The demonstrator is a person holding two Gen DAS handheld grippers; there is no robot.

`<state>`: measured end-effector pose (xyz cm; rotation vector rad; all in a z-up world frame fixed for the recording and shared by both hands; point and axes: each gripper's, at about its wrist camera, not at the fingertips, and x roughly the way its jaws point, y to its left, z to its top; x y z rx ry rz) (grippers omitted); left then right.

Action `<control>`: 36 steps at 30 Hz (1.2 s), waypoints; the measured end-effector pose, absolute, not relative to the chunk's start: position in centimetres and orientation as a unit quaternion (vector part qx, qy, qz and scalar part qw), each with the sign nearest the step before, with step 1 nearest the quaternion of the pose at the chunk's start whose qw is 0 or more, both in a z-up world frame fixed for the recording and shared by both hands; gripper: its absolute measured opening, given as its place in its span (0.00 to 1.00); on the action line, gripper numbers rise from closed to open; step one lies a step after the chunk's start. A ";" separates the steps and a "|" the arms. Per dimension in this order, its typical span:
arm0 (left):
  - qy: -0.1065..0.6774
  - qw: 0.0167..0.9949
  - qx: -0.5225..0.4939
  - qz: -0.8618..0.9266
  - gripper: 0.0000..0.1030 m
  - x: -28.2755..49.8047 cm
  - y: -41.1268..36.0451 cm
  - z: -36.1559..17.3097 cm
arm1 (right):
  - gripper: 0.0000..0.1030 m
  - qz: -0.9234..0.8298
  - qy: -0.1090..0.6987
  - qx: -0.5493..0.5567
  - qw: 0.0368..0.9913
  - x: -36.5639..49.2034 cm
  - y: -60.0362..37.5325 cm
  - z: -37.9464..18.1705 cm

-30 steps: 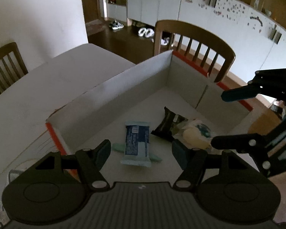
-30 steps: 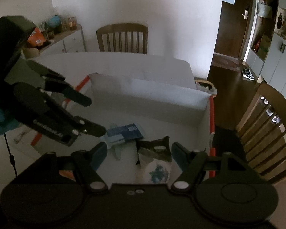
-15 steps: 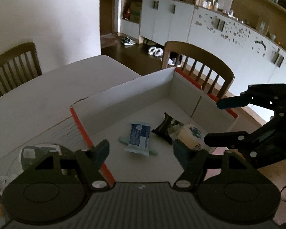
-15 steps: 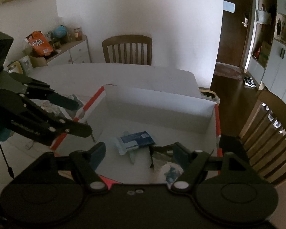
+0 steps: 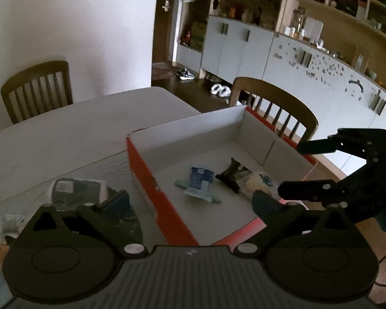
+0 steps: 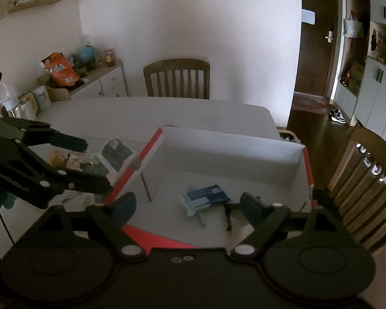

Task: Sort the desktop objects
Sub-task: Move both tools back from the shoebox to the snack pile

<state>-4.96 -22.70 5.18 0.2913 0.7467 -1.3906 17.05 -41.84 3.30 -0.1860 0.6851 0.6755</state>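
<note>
Blue packet (image 5: 200, 180) lies flat on the floor of the white box (image 5: 187, 131), centre-left, ahead of the left gripper (image 5: 193, 203) and between its two fingers in that view, not touching either. Left jaws spread wide, holding nothing. Right gripper (image 6: 190, 206) also has its jaws wide and empty; from its view the same blue packet (image 6: 205, 197) sits just beyond the gap, nearer the right finger.

Box has red outer edges and white inner walls, and sits on the white bench (image 5: 64, 134). Inside: the blue packet, a dark wrapper (image 5: 230, 176) just right of it, and a pale round-ish packet (image 5: 257, 184) touching the dark one on its right.

Outside the box, left of its red wall: a dark pouch with a white label (image 5: 74, 193) and more crumpled wrappers (image 6: 77, 162) on the bench.

The pale packet is partly covered by the right gripper's lower finger in the left view. Print on all packets is too dark and blurred to read. Wrappers at far left are cut off.
</note>
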 end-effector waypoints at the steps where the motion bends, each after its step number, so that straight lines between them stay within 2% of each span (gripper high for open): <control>1: 0.335 0.695 0.127 -0.623 0.99 -4.7 -22.3 5.1 | 0.86 0.322 0.328 -0.089 0.884 16.7 -41.5 3.4; 22: 0.317 0.738 0.115 -0.585 1.00 4.8 -11.9 3.3 | 0.87 0.323 0.324 -0.075 0.886 12.1 -29.4 3.8; 36: 0.318 0.760 0.109 -0.557 1.00 12.1 -7.9 0.9 | 0.87 0.341 0.329 -0.085 0.877 11.0 -21.4 2.8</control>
